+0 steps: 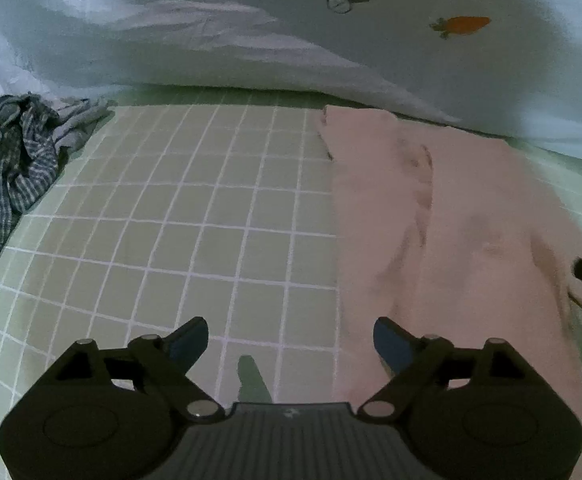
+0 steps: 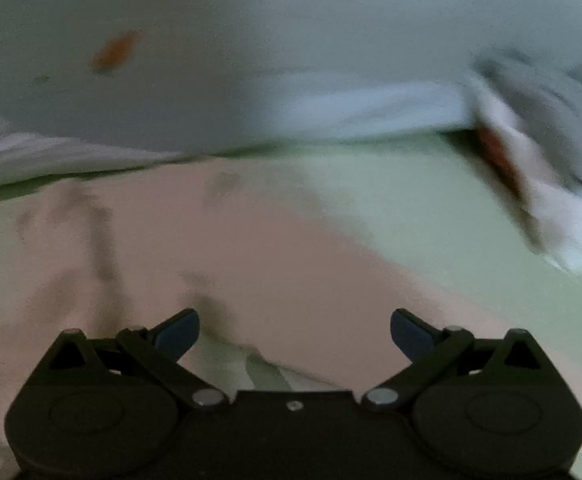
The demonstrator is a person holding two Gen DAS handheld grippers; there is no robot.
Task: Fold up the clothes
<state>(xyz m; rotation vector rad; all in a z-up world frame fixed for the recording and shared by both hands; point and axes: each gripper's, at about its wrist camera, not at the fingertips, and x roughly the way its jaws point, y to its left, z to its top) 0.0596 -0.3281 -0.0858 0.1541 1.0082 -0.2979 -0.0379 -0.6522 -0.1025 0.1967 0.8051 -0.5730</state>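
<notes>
Pink garment (image 1: 451, 240) lies flat on the green grid-patterned bed sheet (image 1: 195, 216), just in front of your two tools. Your left hand-held gripper (image 1: 291, 340) hovers at its left edge with fingers spread and nothing between them; your right hand-held gripper (image 2: 295, 332) is likewise spread, above the cloth's near edge. A crumpled plaid shirt (image 1: 11, 168) sits well apart at far left. Behind, a white carrot-print duvet (image 1: 371, 40) is bunched up.

a green bed sheet with a white grid (image 1: 195, 216) is spread as the surface. on it a pink garment (image 1: 451, 240) is laid flat; left of the pink garment, well apart, a crumpled checked garment (image 1: 11, 168) is seen; behind it a white quilt (image 1: 251, 40) is heaped.
</notes>
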